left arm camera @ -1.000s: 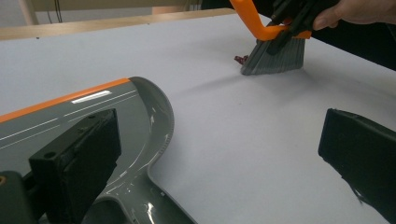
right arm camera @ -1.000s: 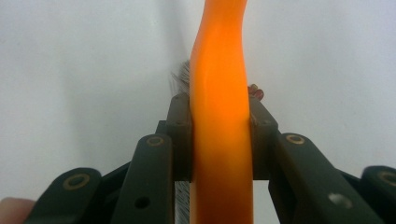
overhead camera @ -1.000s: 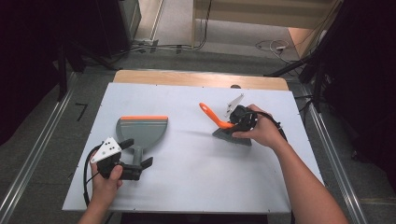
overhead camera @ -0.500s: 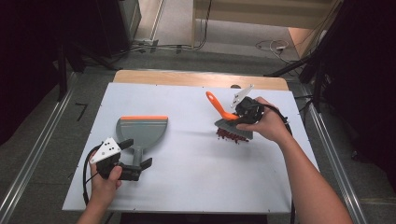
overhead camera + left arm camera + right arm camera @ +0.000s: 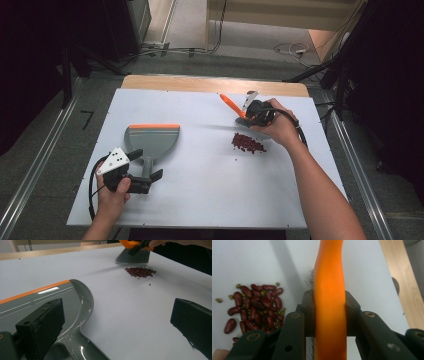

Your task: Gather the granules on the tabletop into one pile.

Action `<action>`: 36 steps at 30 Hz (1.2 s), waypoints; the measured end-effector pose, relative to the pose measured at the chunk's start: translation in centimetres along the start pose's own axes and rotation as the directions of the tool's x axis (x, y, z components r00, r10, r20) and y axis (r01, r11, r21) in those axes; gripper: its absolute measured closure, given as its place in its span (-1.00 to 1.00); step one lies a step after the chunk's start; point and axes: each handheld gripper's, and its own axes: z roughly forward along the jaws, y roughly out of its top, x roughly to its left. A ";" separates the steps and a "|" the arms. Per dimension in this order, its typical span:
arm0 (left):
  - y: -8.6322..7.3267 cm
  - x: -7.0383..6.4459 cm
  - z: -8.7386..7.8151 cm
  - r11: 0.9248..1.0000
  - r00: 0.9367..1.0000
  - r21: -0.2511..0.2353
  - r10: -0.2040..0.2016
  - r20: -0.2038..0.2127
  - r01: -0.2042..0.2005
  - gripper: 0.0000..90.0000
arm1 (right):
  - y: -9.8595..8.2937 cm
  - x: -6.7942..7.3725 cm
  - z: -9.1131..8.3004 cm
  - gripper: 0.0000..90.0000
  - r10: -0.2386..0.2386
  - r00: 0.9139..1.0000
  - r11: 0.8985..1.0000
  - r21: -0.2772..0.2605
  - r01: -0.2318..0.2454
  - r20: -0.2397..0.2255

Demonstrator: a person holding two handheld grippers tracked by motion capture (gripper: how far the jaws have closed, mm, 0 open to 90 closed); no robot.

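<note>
A grey dustpan (image 5: 151, 138) with an orange front edge lies left of the middle of the white table (image 5: 210, 200). My left gripper (image 5: 148, 181) stands open at its handle. In the left gripper view the dustpan (image 5: 50, 302) and its handle lie beside the left jaw, and the left gripper (image 5: 117, 312) has its jaws wide apart. My right gripper (image 5: 251, 113) is shut on the orange handle of a small brush (image 5: 231, 105), just beyond a pile of red beans (image 5: 248, 143). Close up, the right gripper (image 5: 329, 315) clamps the brush handle (image 5: 329, 290), with the beans (image 5: 257, 307) and some small green ones at its left.
A wooden strip (image 5: 215, 85) runs along the table's far edge. Metal rails (image 5: 30, 175) flank the table on the floor. The left gripper view has the brush bristles (image 5: 133, 256) just behind the bean pile (image 5: 140, 272).
The right gripper has carried the brush toward the far right of the table, leaving the bean pile uncovered on its near side. The left gripper and dustpan have stayed put.
</note>
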 end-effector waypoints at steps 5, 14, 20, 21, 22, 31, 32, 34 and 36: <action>0.0 0.0 0.0 1.000 1.000 0.001 -0.001 0.001 0.001 -1.00 | -0.1 1.4 -0.3 0.53 -0.007 0.999 1.000 -0.006 0.007 -0.037; 0.1 -0.2 0.1 1.000 1.000 -0.001 0.004 0.001 -0.004 -1.00 | -0.1 2.3 -2.4 0.52 -0.017 0.999 0.999 -0.048 0.015 -0.032; 0.1 -0.1 0.1 1.000 1.000 0.000 0.002 -0.003 -0.002 -1.00 | 0.8 3.7 -5.0 0.52 -0.001 0.984 0.993 -0.117 -0.019 -0.175; 0.1 -0.1 0.1 1.000 1.000 0.001 0.000 -0.003 0.000 -1.00 | 1.0 4.3 -5.1 0.52 0.016 0.977 0.993 -0.108 -0.040 -0.213; 0.1 -0.1 0.1 1.000 1.000 0.001 -0.001 -0.003 0.001 -1.00 | 1.2 4.7 -5.1 0.52 0.017 0.969 0.994 -0.101 -0.044 -0.248; 0.0 0.0 0.0 1.000 1.000 -0.002 -0.001 -0.004 0.001 -1.00 | 1.8 7.2 -2.5 0.52 0.003 0.918 1.000 -0.013 -0.009 -0.396; 0.0 0.0 0.0 1.000 1.000 -0.002 -0.001 -0.004 0.001 -1.00 | 1.7 6.9 -2.2 0.52 0.007 0.923 1.000 -0.014 -0.013 -0.386; 0.0 0.0 -0.1 1.000 1.000 -0.002 0.000 -0.005 0.000 -1.00 | 1.4 6.3 -2.0 0.52 0.047 0.921 0.999 -0.005 -0.053 -0.387; 0.0 0.0 0.0 1.000 1.000 -0.002 -0.001 -0.005 0.001 -1.00 | 1.0 5.5 -1.7 0.51 0.076 0.923 0.996 -0.013 -0.087 -0.377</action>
